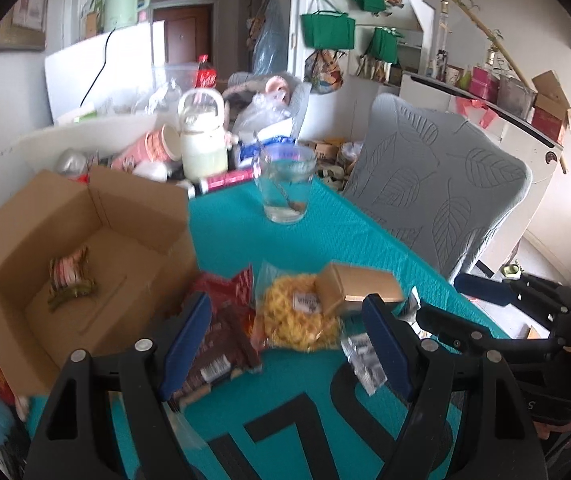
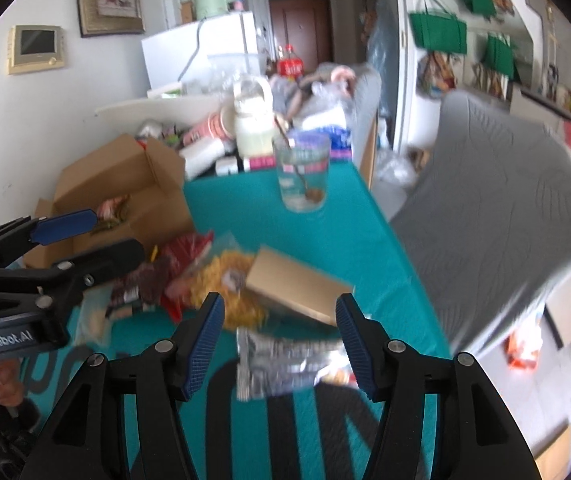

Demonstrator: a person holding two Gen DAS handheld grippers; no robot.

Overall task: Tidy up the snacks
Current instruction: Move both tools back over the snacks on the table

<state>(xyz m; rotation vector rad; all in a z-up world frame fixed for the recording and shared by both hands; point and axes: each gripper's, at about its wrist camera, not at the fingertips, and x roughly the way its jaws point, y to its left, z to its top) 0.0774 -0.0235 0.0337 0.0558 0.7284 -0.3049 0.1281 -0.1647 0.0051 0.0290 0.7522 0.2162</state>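
The left gripper (image 1: 285,344) hangs over the teal bench (image 1: 325,232) with its fingers (image 1: 183,344) spread wide and empty. Below them lies a pile of snacks: a dark brown packet (image 1: 221,344), a red packet (image 1: 225,284), a clear bag of yellow crackers (image 1: 293,320) and a small tan box (image 1: 355,286) resting on that bag. A silver packet (image 2: 281,364) lies nearest, between the fingers (image 2: 205,344) of the right gripper (image 2: 279,346), which are parted and touch nothing. An open cardboard box (image 1: 85,240) stands left of the pile, holding one striped wrapped snack (image 1: 70,278). A glass with a spoon (image 1: 285,188) stands farther back.
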